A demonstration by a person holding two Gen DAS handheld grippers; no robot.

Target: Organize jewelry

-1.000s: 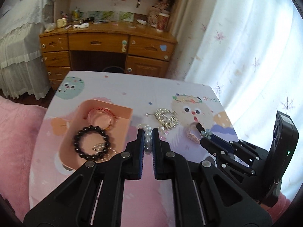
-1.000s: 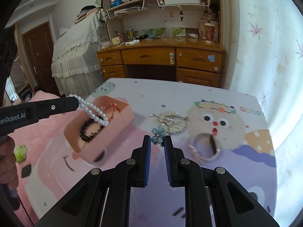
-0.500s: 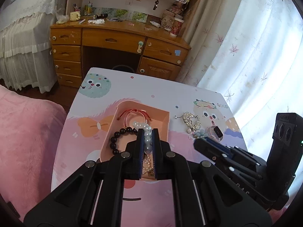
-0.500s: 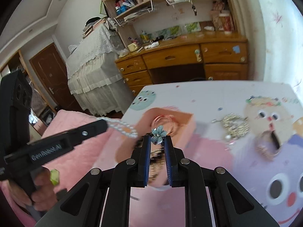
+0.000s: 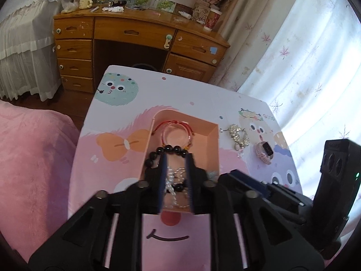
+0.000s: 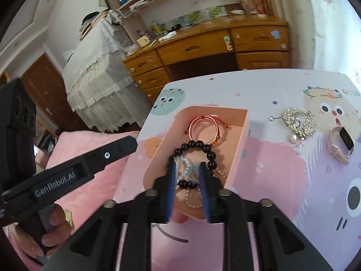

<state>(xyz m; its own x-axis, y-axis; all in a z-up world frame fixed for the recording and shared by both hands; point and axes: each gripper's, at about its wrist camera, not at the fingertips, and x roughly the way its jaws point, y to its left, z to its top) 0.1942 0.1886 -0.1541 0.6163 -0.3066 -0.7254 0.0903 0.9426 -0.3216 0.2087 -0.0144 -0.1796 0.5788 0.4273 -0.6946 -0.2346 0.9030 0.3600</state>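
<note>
A: Where do the two grippers stand?

B: Both hang over the pink box [image 5: 214,140] on the worktop [image 5: 194,92]. The left gripper [image 5: 176,176] has its fingers [image 5: 162,180] parting, with nothing pinched; the pearl strand [image 5: 171,187] lies loose in the box beneath the gap. The right gripper [image 6: 187,180] is spreading its fingers [image 6: 171,185] too, and they press on nothing.

A: And the flower piece?

B: A pale blue scrap shows at the box's near right corner in the left wrist view, possibly the flower, though it is too blurred to be sure.

A: What else is in the box?

B: A black bead bracelet [image 6: 203,146] in the middle and a red cord bangle [image 6: 203,124] at the far end (the pearls overlap the black beads).

A: Outside it?

B: To the right on the worktop, well apart from the box, a gold necklace heap [image 6: 297,124] and, just beside that, a pink watch [image 6: 340,144]. A hand [image 6: 49,237] grips the left gripper's handle.
</note>
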